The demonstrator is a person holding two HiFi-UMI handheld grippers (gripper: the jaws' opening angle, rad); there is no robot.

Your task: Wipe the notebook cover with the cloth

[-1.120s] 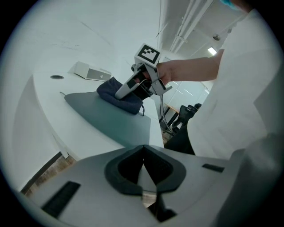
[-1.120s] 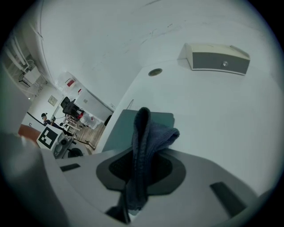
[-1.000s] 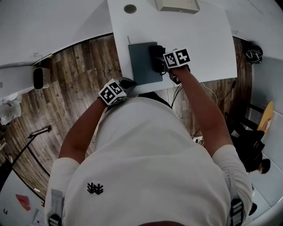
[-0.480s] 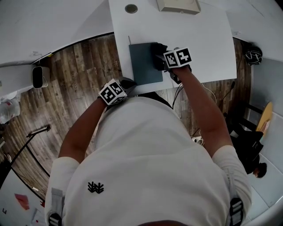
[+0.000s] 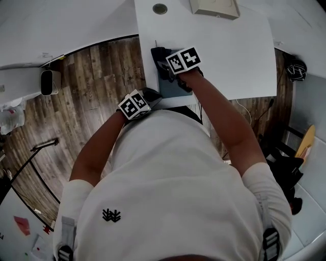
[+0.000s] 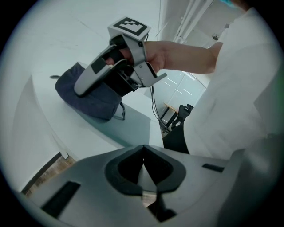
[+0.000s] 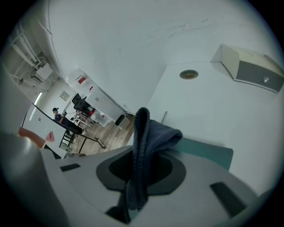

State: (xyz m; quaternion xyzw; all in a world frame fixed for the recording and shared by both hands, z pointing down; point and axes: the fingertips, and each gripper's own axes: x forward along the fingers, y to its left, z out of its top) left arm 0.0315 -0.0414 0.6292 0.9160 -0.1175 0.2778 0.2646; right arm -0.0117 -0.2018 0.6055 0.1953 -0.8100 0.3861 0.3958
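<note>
I count one notebook (image 7: 208,153), one cloth (image 7: 153,131), two grippers: left gripper (image 6: 143,170) and right gripper (image 7: 141,175). One beige box (image 5: 214,7) at twelve o'clock, one round grommet (image 5: 160,8) at eleven, one table (image 5: 239,51).

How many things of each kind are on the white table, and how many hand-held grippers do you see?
notebook: 1
cloth: 1
beige box: 1
round insert in the tabletop: 1
hand-held grippers: 2, the left hand-held gripper shut and empty, the right hand-held gripper shut on the cloth
Total: 6
</note>
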